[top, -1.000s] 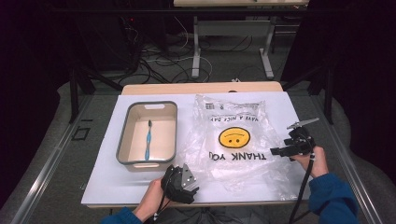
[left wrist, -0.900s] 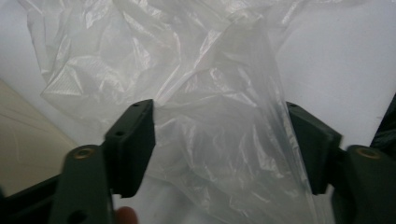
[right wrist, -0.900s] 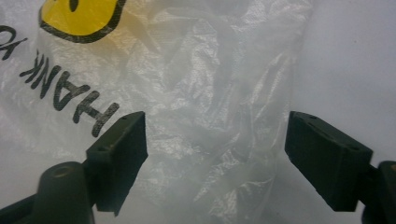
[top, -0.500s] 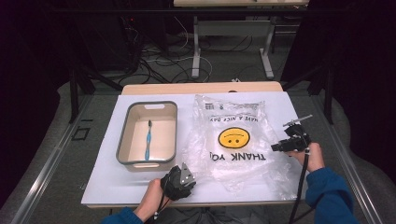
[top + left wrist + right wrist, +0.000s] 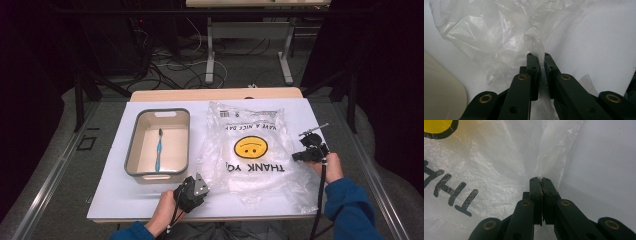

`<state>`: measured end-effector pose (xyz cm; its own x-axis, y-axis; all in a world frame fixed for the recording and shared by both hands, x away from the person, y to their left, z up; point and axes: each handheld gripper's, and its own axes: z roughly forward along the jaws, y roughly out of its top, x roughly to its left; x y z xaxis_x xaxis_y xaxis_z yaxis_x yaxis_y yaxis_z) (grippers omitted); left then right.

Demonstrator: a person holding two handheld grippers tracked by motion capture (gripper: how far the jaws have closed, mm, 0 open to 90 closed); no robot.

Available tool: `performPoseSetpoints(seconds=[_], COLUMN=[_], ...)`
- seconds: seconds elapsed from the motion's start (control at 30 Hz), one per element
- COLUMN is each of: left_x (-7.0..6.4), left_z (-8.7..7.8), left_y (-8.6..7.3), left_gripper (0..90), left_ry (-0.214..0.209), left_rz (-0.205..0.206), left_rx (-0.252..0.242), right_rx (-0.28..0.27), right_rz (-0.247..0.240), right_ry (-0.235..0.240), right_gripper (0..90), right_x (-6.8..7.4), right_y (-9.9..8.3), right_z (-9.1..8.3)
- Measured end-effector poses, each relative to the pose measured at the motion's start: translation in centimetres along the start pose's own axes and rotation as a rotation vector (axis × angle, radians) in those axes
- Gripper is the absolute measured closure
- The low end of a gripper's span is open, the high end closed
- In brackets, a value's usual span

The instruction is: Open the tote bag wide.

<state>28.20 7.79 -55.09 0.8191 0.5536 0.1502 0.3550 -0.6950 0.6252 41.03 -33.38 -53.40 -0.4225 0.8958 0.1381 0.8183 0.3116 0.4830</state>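
Note:
A clear plastic bag [image 5: 252,150] with a yellow smiley face and "THANK YOU" print lies flat on the white table top [image 5: 115,200], right of centre. My left gripper [image 5: 201,181] is at the bag's near left corner. In the left gripper view it [image 5: 539,57] is shut on a fold of the bag [image 5: 499,30]. My right gripper [image 5: 296,156] is at the bag's right edge. The right gripper view shows it [image 5: 540,180] shut on a pinched ridge of the bag [image 5: 499,157].
A beige tray with a grey rim [image 5: 131,150] sits left of the bag and holds a blue toothbrush [image 5: 158,150]. The table's front edge runs just below both hands. Table legs and cables lie on the floor beyond the far edge.
The right gripper has edged slightly left towards the bag. The left gripper has crept a little forward. The bag still lies flat.

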Motion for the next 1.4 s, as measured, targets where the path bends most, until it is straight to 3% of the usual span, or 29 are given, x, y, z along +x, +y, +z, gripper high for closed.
performPoseSetpoints(seconds=[0.2,0.27,0.3,0.37,0.4,0.7,0.73,0.83,0.87,0.93,0.97,1.27,1.33,1.4], left_x=[0.3,0.5,0.4,0.6,0.6,0.6,0.7,0.5,0.7,0.5,0.6,0.2,0.2,-0.1], left_z=[0.0,-0.2,0.0,-0.2,0.0,1.0,1.0,1.1,0.8,0.8,0.5,0.0,-0.2,0.0], left_y=[0.3,0.5,0.5,0.7,0.7,1.2,1.2,1.2,1.2,1.2,1.3,1.2,1.3,1.2], left_gripper=[87.1,87.0,86.9,86.7,86.6,83.9,83.1,78.2,76.6,70.5,69.3,38.8,37.5,37.4], left_ry=[0.024,0.012,0.034,0.03,0.051,0.059,0.04,0.054,0.036,0.055,0.033,0.078,0.053,0.062], left_rz=[-0.018,-0.013,-0.016,-0.015,-0.021,-0.031,-0.023,-0.017,-0.014,-0.021,-0.011,-0.013,0.0,0.0], left_rx=[-0.03,-0.02,-0.042,-0.028,-0.046,-0.036,-0.015,-0.032,-0.022,-0.037,-0.027,-0.026,-0.014,-0.023], right_rx=[-0.031,-0.036,-0.042,-0.051,-0.051,-0.046,-0.05,-0.041,-0.049,-0.05,-0.055,-0.105,-0.111,-0.114], right_rz=[-0.022,-0.018,-0.015,-0.014,-0.004,0.008,0.0,-0.01,0.001,-0.001,-0.019,-0.102,-0.121,-0.121], right_ry=[-0.022,-0.028,-0.027,-0.034,-0.048,-0.095,-0.092,-0.087,-0.077,-0.076,-0.067,-0.048,-0.042,-0.041], right_gripper=[90.0,90.0,90.0,90.0,90.0,89.8,88.6,79.3,75.7,63.9,61.2,24.4,19.6,16.0], right_x=[0.2,0.1,0.1,0.1,0.2,0.4,0.3,0.1,0.2,0.5,0.4,2.2,2.4,2.6], right_y=[-0.3,-0.4,-0.5,-0.7,-0.8,-1.3,-1.3,-1.4,-1.4,-1.3,-1.3,-1.3,-1.4,-1.3], right_z=[-0.9,-1.2,-1.4,-1.8,-1.9,-1.7,-1.6,-1.4,-1.5,-1.8,-2.0,-4.2,-4.7,-4.8])
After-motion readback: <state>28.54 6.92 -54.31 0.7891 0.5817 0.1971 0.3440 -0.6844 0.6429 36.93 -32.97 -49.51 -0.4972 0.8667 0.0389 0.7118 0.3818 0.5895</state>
